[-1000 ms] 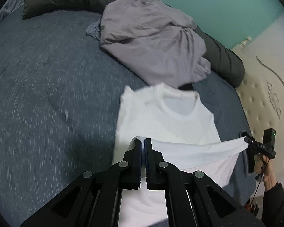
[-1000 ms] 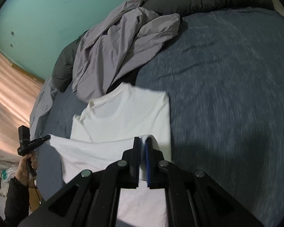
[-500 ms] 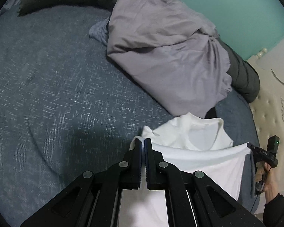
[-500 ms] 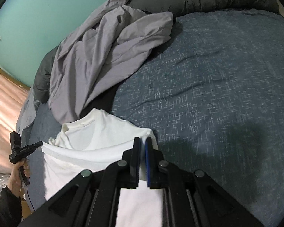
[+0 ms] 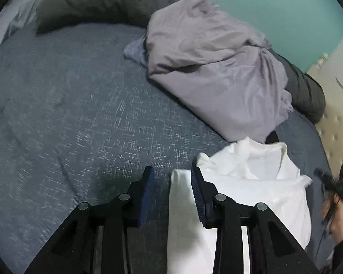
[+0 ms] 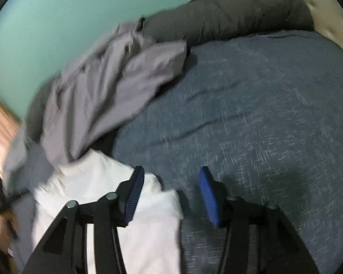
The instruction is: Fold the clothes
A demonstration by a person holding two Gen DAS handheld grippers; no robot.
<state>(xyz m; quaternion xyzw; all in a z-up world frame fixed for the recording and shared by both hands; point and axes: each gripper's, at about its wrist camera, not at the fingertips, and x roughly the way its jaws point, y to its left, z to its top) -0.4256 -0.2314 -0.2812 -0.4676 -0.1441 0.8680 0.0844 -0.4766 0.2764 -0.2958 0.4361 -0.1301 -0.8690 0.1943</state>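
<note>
Left wrist view: my left gripper (image 5: 171, 182) is opening its ribbed blue pads, the soft white shirt (image 5: 251, 196) lying loose between them on the woven blue bedspread (image 5: 80, 125). My right gripper (image 6: 169, 194) is opening likewise. A crumpled grey sheet (image 5: 217, 68) lies just beyond the shirt.

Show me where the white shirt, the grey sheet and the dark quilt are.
white shirt (image 5: 258, 196): left wrist view, folded body.
grey sheet (image 5: 217, 73): left wrist view, middle of heap.
dark quilt (image 6: 228, 16): right wrist view, rolled middle.
</note>
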